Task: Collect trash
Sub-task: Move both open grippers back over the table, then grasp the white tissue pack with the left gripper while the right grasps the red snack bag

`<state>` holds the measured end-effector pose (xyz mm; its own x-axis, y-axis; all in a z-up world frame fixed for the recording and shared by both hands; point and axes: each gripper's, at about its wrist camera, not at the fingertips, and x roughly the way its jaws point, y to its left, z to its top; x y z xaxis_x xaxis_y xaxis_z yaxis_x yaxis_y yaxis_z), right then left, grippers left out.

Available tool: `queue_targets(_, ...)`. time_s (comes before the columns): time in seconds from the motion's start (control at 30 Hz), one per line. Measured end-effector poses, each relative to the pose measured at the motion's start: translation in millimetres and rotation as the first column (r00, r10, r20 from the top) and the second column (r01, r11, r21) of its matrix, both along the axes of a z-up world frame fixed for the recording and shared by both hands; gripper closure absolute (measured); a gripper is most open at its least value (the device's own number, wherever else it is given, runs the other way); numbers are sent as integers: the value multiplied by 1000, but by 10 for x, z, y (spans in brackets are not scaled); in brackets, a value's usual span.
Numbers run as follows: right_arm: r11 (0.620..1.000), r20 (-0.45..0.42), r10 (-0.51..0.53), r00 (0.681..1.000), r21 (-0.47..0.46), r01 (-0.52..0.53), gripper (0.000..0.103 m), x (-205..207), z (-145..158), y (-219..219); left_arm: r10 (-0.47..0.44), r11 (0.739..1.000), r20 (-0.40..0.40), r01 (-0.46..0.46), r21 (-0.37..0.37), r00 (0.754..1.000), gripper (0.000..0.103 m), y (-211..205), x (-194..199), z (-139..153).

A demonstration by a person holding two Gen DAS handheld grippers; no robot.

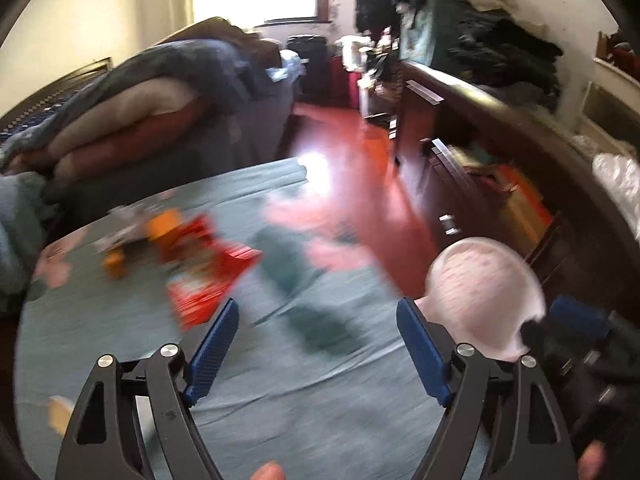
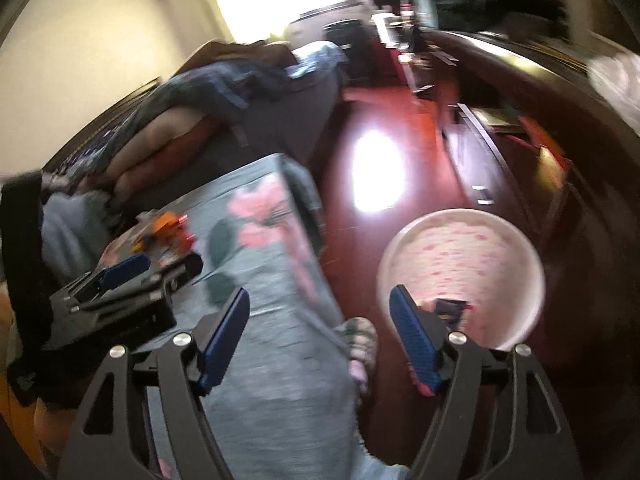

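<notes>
On the teal, flower-printed bedsheet, at about ten o'clock from the left gripper, lies a loose heap of trash: a red wrapper, an orange piece and some pale, crumpled scraps just beyond it, all blurred. The left gripper's blue pads stand well apart over bare sheet, with nothing between them. At two o'clock from it sits a round pink bin, its rim just behind the right-hand pad.

From the right wrist view, the right gripper also has its pads spread wide and holds nothing; it hangs over the edge of the bed, where the sheet drops toward the dark red floor. The pink bin stands on that floor at one o'clock from this gripper, open mouth up, with a small dark item lying inside near the closer rim; what it is cannot be made out. The left gripper shows at nine o'clock in this view, near the trash heap. A pile of folded blankets lies at the far side of the bed at eleven o'clock, and a dark wooden dresser runs along the floor at two o'clock.
</notes>
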<state>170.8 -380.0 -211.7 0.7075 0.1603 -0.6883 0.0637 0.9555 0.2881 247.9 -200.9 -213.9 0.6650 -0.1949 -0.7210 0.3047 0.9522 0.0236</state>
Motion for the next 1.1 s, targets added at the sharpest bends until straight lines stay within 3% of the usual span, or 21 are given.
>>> queue_targets(0.1, 998, -4, 64, 998, -4, -64, 29, 39, 12, 289, 50, 997, -10, -49, 56, 999, 18, 450, -34, -128)
queue_targets(0.2, 994, -11, 110, 994, -8, -111, 29, 93, 9, 565, 52, 996, -44, -49, 71, 998, 14, 689, 11, -255)
queue_targets(0.37, 986, -18, 166, 986, -31, -167, 29, 182, 29, 921, 64, 992, -79, -55, 110, 995, 14, 996, 140, -556)
queue_targets(0.5, 981, -21, 179, 984, -69, -180, 29, 304, 37, 1092, 22, 1000, -124, -19, 23, 992, 28, 1114, 173, -679)
queue_targets(0.63, 980, -32, 178, 983, -79, -180, 29, 539, 12, 1195, 6, 1000, -97, -5, 9, 995, 38, 1159, 117, -668)
queue_targets(0.67, 980, -36, 183, 982, -72, -185, 29, 636, -6, 1243, 9, 1000, -91, -8, 8, 996, 52, 1165, 107, -657)
queue_targets(0.7, 980, -45, 184, 982, -69, -187, 29, 705, -26, 1269, 15, 1000, -85, -14, 9, 996, 57, 1176, 97, -648)
queue_targets(0.87, 972, -79, 219, 972, -73, -225, 29, 1099, -125, 1533, 75, 997, -80, -77, -21, 994, 60, 1321, 95, -621)
queue_targets(0.93, 965, -99, 236, 967, -90, -245, 26, 1283, -184, 1677, 114, 993, -79, -117, -30, 990, 60, 1401, 84, -599)
queue_targets(1.0, 960, -113, 244, 963, -109, -256, 12, 1435, -240, 1804, 135, 989, -78, -139, -41, 988, 60, 1454, 66, -568)
queue_targets(1.1, 948, -136, 262, 955, -149, -282, 4, 1697, -347, 1996, 149, 986, -76, -154, -65, 986, 60, 1533, 18, -516)
